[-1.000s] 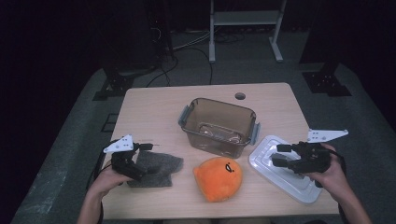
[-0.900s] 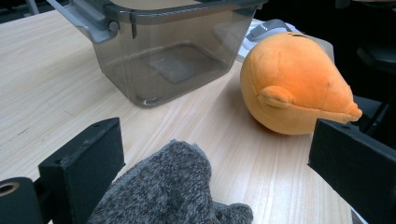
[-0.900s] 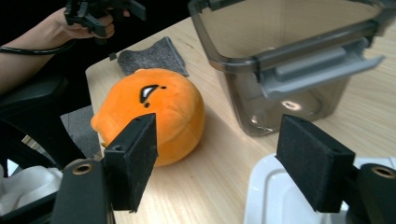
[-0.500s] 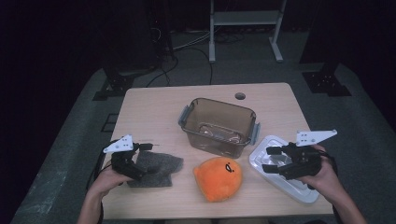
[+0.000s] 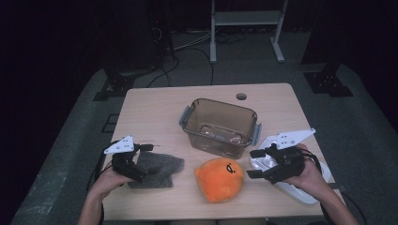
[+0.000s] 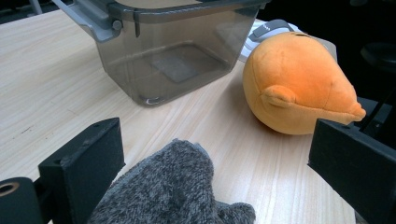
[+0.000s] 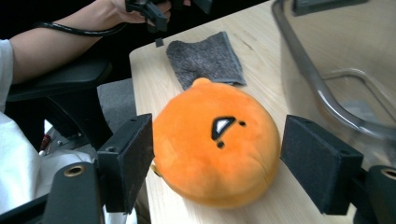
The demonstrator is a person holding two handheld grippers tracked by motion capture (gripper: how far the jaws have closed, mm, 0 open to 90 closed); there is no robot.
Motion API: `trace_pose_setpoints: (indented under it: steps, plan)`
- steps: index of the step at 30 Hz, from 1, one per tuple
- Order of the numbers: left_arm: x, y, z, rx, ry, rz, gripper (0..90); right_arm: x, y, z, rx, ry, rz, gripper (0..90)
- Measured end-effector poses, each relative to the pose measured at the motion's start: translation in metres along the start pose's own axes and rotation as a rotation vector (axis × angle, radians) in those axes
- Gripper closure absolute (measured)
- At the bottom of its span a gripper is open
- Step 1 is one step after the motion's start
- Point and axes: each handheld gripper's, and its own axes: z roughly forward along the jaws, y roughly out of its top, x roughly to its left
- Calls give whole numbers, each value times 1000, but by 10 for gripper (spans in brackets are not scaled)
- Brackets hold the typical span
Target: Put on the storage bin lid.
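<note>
Jaws of my right gripper (image 5: 255, 163) have just been opening, and they now stand wide with the orange plush (image 7: 217, 147) lined up between them, neither pad pressing on it yet. A second ago that gripper sat over the white lid (image 5: 304, 194) to the right of the plush; now it has slid off the lid and points straight at the plush. I read that as the reach for a grab, with the squeeze not yet made. Plush sits on the table (image 5: 159, 105) just in front of the clear bin (image 5: 219, 126), near its right end. My left gripper (image 5: 137, 159) has not shifted; it rests released over the grey cloth (image 5: 157, 167), left of the plush, gripping nothing.
</note>
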Motion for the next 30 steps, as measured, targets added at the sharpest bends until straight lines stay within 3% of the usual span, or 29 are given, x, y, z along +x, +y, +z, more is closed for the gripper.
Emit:
trace_pose_setpoints:
  steps: [16,19,25,30]
  plan:
    - [-2,-1,0,-3,-1,3,28,3,19,54,64,88,-64,254]
    - [-2,-1,0,-3,-5,3,28,1,22,65,81,100,-79,292]
    - [-3,1,1,-4,-14,10,28,-4,24,82,105,101,-99,324]
    - [-2,1,0,-9,-12,7,28,-7,20,94,132,85,-104,408]
